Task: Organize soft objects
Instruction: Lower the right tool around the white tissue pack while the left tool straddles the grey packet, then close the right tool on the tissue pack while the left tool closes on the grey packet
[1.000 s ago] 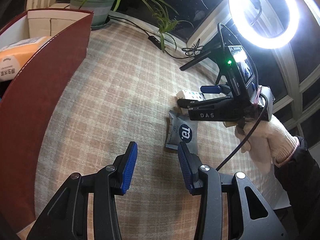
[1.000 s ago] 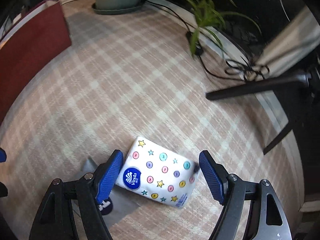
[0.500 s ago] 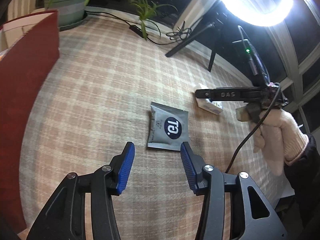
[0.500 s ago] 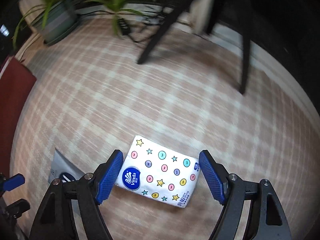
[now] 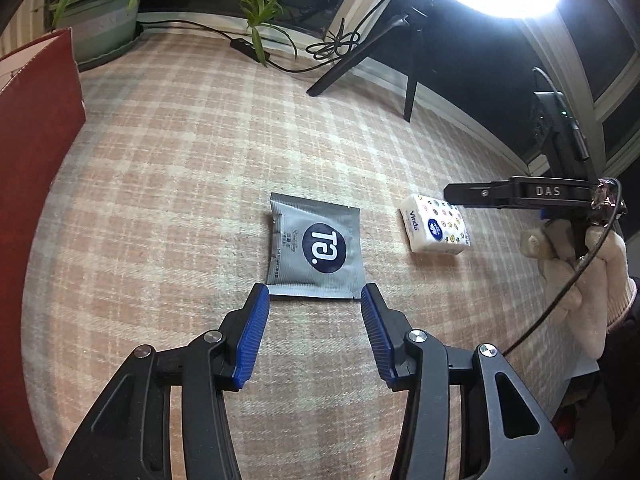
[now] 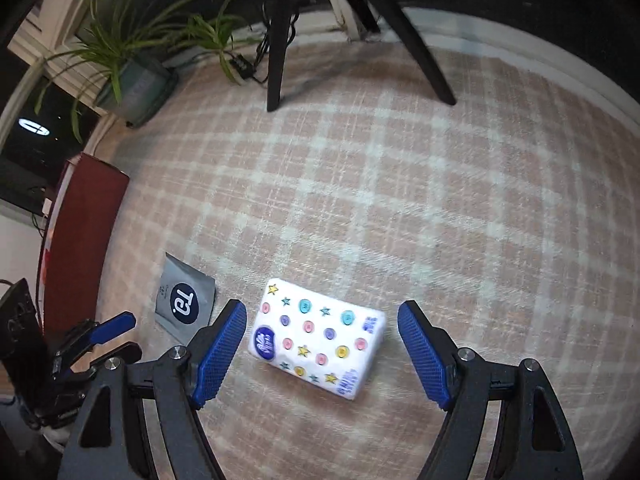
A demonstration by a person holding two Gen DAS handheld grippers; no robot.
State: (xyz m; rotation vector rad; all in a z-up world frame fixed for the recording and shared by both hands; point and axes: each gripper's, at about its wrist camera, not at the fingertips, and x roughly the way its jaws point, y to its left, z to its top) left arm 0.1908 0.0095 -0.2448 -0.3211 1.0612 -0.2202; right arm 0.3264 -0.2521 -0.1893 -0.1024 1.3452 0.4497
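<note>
Plaid cloth [image 5: 168, 152] carries a grey sachet [image 5: 316, 246] (dark round logo up), the left gripper [image 5: 315, 300] parted and empty at its near edge. Farther right, the tissue pack [image 6: 316, 338] lies between the right gripper's [image 6: 320, 334] wide-spread, untouching pads.

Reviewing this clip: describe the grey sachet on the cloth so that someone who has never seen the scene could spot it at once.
Start from the checked pink and cream cloth covering the surface. Near its middle a flat grey sachet lies just beyond the tips of the left hand-held gripper. A dark round logo marks its face, and it is thin and foil-like, unlike the thick white tissue pack with coloured dots and stars beside it.
</note>
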